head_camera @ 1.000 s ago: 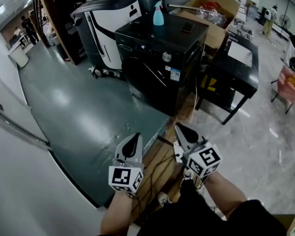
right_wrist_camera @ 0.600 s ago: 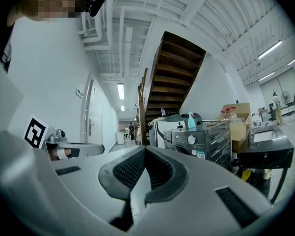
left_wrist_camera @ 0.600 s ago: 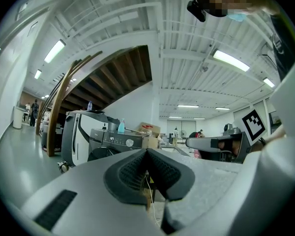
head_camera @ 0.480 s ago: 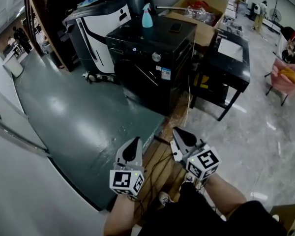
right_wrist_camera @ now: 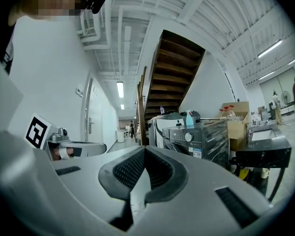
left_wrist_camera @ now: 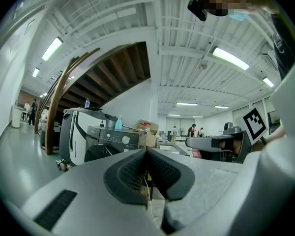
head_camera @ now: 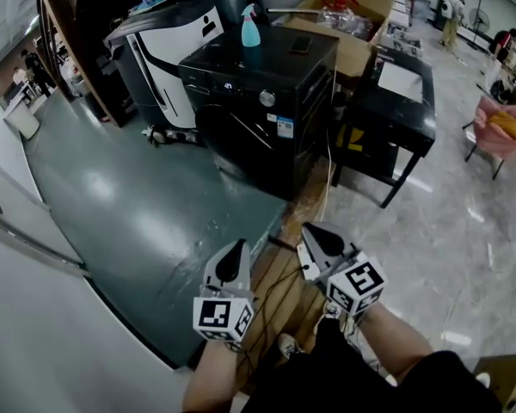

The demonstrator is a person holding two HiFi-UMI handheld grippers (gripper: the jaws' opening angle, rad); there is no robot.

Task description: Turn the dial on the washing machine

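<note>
Silver dial [head_camera: 267, 98] sits high on the black washer's [head_camera: 241, 136] front panel, towards 12 o'clock in the head view. It is round, its axis level, and its face turned out towards 5 o'clock. The left gripper [head_camera: 233, 256] at 6 o'clock and the right gripper [head_camera: 318, 241] just beside it at 5 o'clock both have jaws pressed together on nothing. They point at the washer, with the dial well apart from both. Only the head view shows the washer's top, with a blue spray bottle [head_camera: 250, 26] and a phone [head_camera: 301, 46]. The left gripper view catches the dial [left_wrist_camera: 125, 139] at 10 o'clock of its jaws. The right gripper view has the dial [right_wrist_camera: 189, 136] at 2 o'clock.
</note>
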